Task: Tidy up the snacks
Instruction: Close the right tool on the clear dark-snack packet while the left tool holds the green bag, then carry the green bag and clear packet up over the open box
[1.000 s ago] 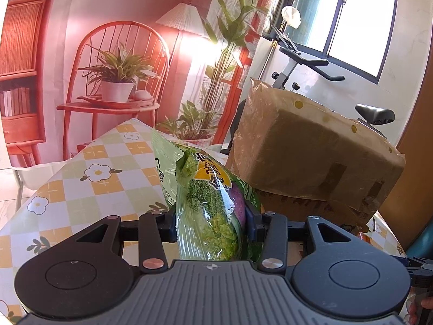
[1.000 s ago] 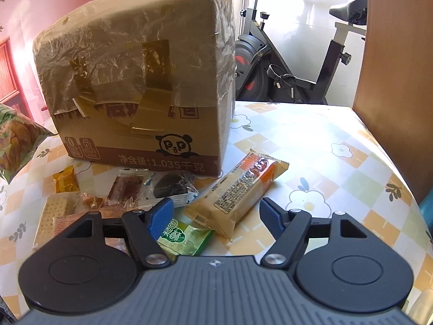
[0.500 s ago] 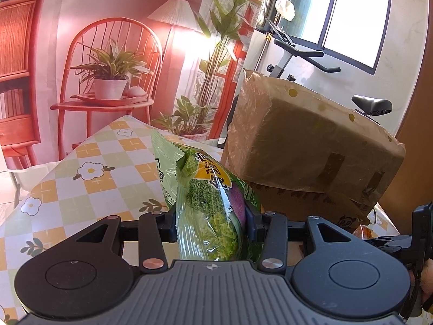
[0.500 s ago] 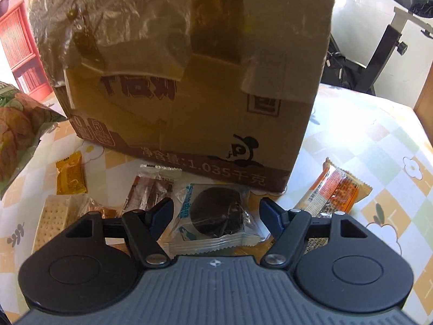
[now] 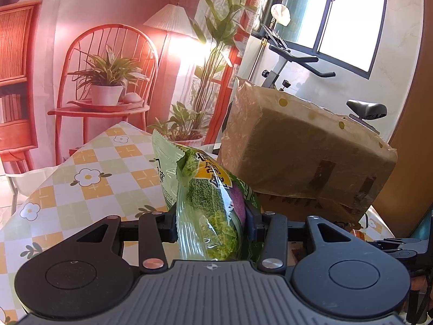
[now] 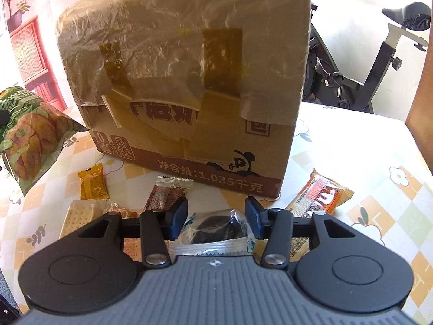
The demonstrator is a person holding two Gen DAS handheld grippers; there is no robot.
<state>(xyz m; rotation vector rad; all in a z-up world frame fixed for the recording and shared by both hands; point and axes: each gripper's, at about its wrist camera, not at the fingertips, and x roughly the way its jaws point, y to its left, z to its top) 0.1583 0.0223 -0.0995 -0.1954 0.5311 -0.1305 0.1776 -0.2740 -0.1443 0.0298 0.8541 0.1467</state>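
Left wrist view: checked, flower-print tablecloth [image 5: 89,181] runs from 9 o'clock toward centre. Left gripper [image 5: 212,220] clenched on a green snack bag [image 5: 208,205], pads pressing both sides; the bag stands upright between them, top seal toward 11 o'clock. Yellow label with Korean lettering on the bag, not legible at this angle; a printed date code down its left edge, too small to read. At 2 o'clock, a cardboard box [image 5: 305,149] wrapped in clear film and brown tape, just behind the bag. Exercise bike [image 5: 365,108] beyond the box, under the window.

Right wrist view: at 9 o'clock the same green snack bag [image 6: 29,138], held off the table, pictures of round crackers on its face. Small yellow packet [image 6: 93,185] at 8 o'clock, cracker pack [image 6: 77,215] just below it, brown sachet [image 6: 165,197] beside them. Centre and 12 o'clock: cardboard box [image 6: 189,81], standing on the cloth; print along its base reads "净含量:1.035千克", with a panda logo at the right corner; larger characters above are half under tape. Right gripper [image 6: 216,220] closing, jaws either side of a clear wrapper holding a dark round cookie [image 6: 219,228]; pads look just short of the wrapper, though the view is tight. Orange bar wrapper [image 6: 322,195] at 3 o'clock, near the box corner
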